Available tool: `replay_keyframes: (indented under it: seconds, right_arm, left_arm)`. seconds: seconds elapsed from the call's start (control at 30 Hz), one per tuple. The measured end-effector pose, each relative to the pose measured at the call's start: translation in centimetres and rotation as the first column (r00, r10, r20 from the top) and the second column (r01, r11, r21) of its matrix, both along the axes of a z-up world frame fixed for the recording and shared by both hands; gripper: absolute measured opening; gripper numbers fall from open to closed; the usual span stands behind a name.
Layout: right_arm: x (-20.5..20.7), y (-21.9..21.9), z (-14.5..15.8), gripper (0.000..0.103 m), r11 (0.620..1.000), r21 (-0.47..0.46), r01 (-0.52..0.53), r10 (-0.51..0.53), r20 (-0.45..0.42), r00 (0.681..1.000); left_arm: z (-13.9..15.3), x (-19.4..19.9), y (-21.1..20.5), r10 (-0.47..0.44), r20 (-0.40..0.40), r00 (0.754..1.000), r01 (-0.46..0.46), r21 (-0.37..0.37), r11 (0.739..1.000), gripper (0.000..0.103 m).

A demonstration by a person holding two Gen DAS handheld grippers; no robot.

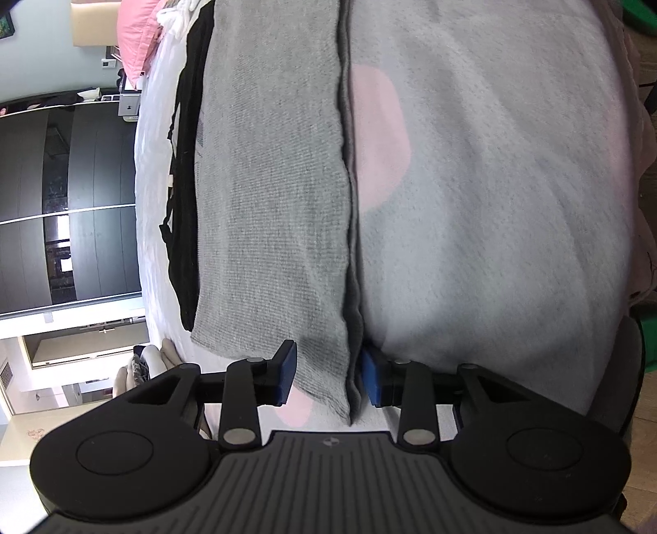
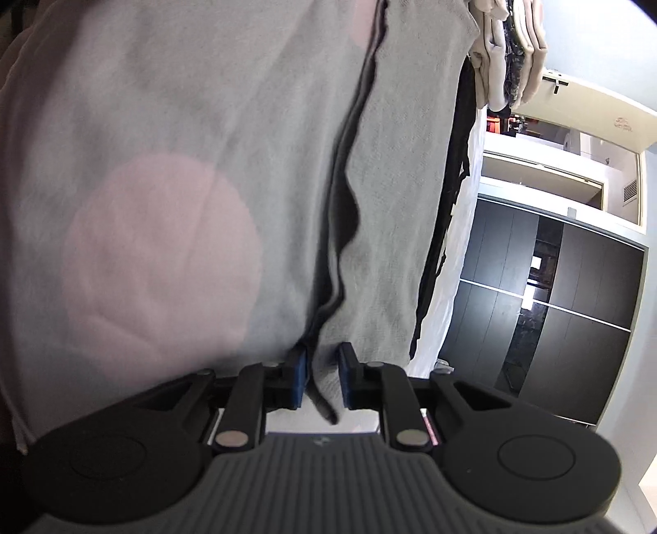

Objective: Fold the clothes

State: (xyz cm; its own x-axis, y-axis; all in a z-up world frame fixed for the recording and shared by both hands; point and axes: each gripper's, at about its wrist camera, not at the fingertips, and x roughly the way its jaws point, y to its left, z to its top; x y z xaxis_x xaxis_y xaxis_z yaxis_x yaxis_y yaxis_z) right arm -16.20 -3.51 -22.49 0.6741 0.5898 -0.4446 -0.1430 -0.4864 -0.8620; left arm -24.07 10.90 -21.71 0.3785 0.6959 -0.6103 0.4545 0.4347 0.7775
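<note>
Along the lower edge of the left wrist view, the left gripper [image 1: 328,376] stands partly open, and the folded edge of a grey knit garment [image 1: 271,197] passes between its blue pads [image 1: 287,374]; the left pad lies against the cloth, while the right pad sits at the dark seam beside it, so whether the pads actually press cannot be told. That garment runs up the middle of the frame as a long strip, lying on a fleecy grey blanket with pink dots [image 1: 492,185] that fills the right half. Left of the strip lies a black garment [image 1: 184,213] on white bedding [image 1: 154,172], with a pink pillow [image 1: 135,37] in the upper left corner and a dark wardrobe [image 1: 61,205] along the left side. At the bottom centre of the right wrist view, the right gripper [image 2: 322,378] is drawn narrow around the layered edge of the same garment [image 2: 394,205]; the cloth hangs between the pads with small gaps visible, so a firm hold cannot be confirmed. A stack of folded beige clothes [image 2: 509,45] sits at the upper right.
</note>
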Motion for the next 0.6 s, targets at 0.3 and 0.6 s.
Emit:
replay_keyframes:
  seconds: [0.3,0.6]
  right_arm:
    - [0.0,1.0,0.6,0.004,0.999,0.035,0.036,-0.036,-0.020,0.999]
    - [1.4,4.2,4.7,0.003,0.936,0.312,0.164,-0.157,-0.047,0.987]
  left_arm:
    - [2.5,0.2,1.0,0.143,0.077,0.987,-0.129,-0.158,0.979,0.003]
    - [9.2,1.6,3.6,0.331,0.379,0.864,-0.225,-0.298,0.928,0.002]
